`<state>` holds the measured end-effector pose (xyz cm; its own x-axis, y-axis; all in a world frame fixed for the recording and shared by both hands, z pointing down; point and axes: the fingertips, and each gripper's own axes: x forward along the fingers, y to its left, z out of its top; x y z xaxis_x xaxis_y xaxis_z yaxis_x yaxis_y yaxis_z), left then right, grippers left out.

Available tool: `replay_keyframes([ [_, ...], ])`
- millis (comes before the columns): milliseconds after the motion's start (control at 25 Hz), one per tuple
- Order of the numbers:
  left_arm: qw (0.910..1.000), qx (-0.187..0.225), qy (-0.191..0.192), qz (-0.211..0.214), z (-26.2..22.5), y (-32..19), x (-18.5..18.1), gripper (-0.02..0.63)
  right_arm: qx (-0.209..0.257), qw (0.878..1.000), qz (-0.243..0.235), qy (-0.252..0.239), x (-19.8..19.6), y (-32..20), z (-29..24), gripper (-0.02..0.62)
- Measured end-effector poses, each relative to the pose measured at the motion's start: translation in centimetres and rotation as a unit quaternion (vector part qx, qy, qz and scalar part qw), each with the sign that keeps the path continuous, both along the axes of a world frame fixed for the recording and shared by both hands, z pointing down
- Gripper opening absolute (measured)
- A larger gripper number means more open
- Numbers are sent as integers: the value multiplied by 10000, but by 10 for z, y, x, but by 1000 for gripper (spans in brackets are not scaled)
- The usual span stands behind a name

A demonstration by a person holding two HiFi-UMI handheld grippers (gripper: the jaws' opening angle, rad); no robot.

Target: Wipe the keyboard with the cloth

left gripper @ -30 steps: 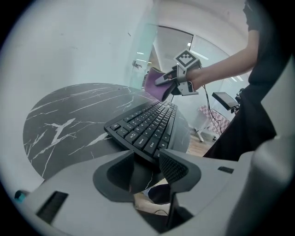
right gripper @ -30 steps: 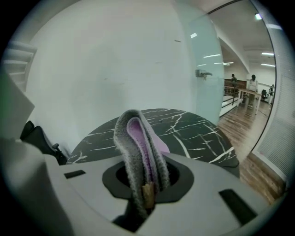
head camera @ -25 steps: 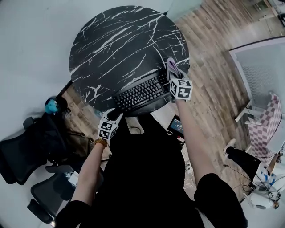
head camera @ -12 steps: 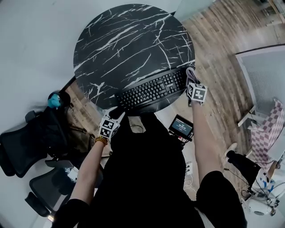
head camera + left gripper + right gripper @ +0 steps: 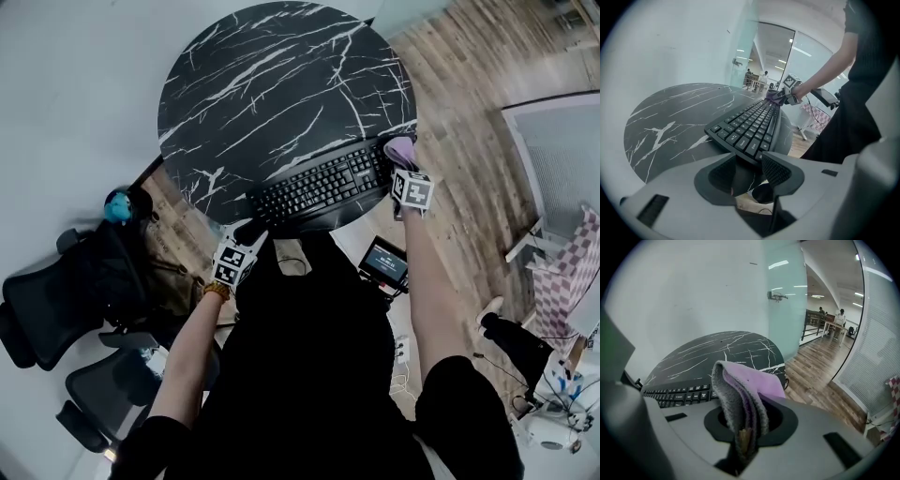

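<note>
Pinching a folded lilac-and-grey cloth between jaws closed tight on it, the right gripper hangs at the right end of the black keyboard. In the head view the cloth sits over that end of the keys, though whether it touches them cannot be told. The left gripper has its jaws well apart with nothing clamped. The keyboard's near left corner lies just ahead of the gap, and the table's rim shows within it.

The keyboard lies slantwise along the near edge of a round table, whose black marble-look top is streaked with white veins. The rest of the top is bare. From the right gripper view the table stands close to a plain pale wall, with a frosted glass partition beside it and a wood-plank floor running off to the right.

Seen from above, the same plank floor spreads right of the table. Black office chairs crowd the left, with a teal object near them. A small lit screen sits low beneath the table's near edge. A pink-and-white checked fabric shows at the far right.
</note>
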<state>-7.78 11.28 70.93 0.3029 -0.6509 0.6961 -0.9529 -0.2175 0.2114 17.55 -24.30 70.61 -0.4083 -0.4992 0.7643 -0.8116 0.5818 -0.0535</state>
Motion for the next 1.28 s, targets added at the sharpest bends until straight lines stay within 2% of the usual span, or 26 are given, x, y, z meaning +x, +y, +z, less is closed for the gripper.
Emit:
replay_keyframes([
  [160, 10000, 30, -11, 38, -1, -1, -1, 173, 56, 9997, -172, 189, -2, 1, 2, 64],
  [440, 10000, -15, 75, 28, 1, 3, 0, 173, 204, 9995, 111, 219, -3, 2, -3, 64],
  [720, 9998, 158, 114, -31, 0, 1, -1, 173, 71, 9993, 351, 122, -5, 7, -6, 64],
  [960, 9999, 143, 84, 24, 5, 1, -1, 173, 24, 9993, 233, 286, -12, 16, -6, 64],
  [1040, 9999, 63, 81, 98, 9, 6, -1, 173, 60, 9991, 262, 331, -14, 22, -5, 64],
  [1280, 9996, 208, 168, 132, 12, 5, 2, 173, 51, 9985, 497, 220, -21, 28, -4, 64],
])
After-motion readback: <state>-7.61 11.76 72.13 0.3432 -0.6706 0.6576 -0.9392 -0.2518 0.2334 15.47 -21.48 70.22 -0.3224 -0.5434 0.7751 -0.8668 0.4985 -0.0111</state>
